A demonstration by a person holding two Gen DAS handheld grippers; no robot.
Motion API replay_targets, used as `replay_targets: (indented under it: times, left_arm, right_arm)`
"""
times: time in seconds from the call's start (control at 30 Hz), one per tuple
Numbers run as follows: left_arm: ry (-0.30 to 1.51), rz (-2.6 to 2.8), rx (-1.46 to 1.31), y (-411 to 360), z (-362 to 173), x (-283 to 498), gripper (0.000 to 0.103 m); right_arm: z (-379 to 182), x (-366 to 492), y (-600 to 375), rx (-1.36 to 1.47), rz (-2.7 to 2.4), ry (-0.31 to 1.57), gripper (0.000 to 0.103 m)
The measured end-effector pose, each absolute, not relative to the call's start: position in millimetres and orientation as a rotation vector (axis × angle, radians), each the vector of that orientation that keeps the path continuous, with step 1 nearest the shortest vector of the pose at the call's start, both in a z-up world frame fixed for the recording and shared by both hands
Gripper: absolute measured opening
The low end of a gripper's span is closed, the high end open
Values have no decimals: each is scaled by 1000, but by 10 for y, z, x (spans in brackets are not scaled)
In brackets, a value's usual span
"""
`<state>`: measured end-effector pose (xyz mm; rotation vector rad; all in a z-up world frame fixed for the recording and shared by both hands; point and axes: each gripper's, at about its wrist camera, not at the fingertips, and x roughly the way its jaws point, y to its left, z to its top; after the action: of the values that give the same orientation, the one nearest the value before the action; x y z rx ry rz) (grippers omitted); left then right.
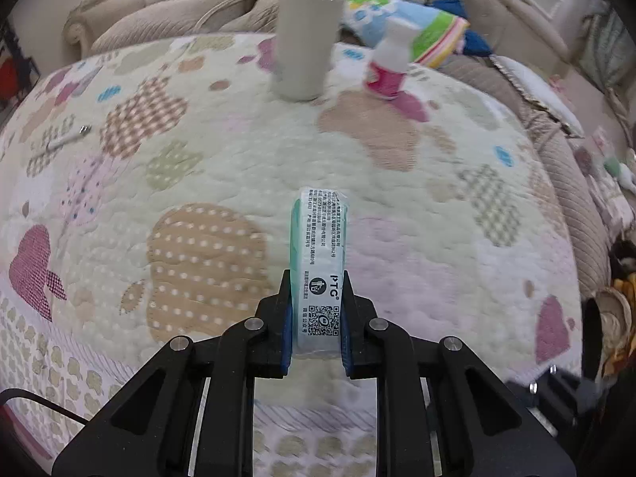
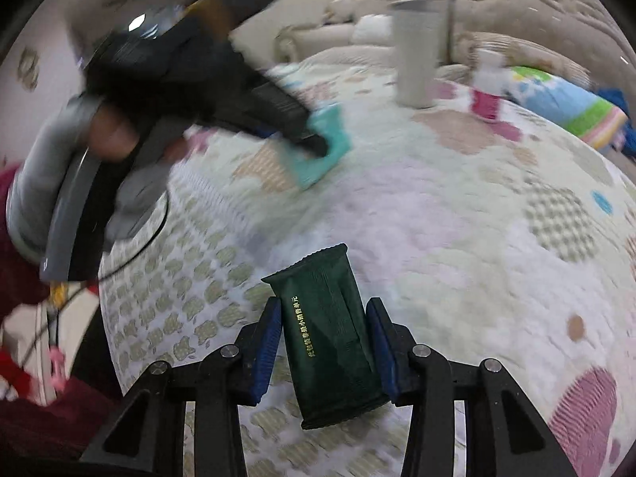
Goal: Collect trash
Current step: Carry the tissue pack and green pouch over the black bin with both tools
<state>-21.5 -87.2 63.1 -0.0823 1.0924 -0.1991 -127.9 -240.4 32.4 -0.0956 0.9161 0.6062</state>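
Both hands are busy at once over the quilted worktop [image 1: 397,206]. The left gripper [image 1: 316,318] has its jaws pressed on a teal tissue packet [image 1: 320,262], pinching it by its two long sides with the label facing up; the packet seems lifted a little above the quilt. In the right wrist view the same packet [image 2: 326,147] shows at the end of the left gripper [image 2: 314,141], well apart from the right one.

The right gripper [image 2: 324,342] has a dark green wrapper [image 2: 330,338] between its jaws. The blue pads stand just beside its edges, but I cannot tell if they really pinch it or only frame it.

To do this step well, I think the right jaws should close fully before any lifting, because a thin wrapper can slide out. Both pieces should travel low and steady, keeping away from the tall grey tumbler [image 1: 308,35] and the small pink bottle [image 1: 391,59] behind.
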Motion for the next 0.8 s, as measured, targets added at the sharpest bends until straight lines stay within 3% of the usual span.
replay_targets:
  times: [0.8]
  left_arm:
    - [1025, -383, 109, -2282, 806, -790, 16]
  right_arm:
    - [553, -1682, -3783, 121, 257, 877, 42]
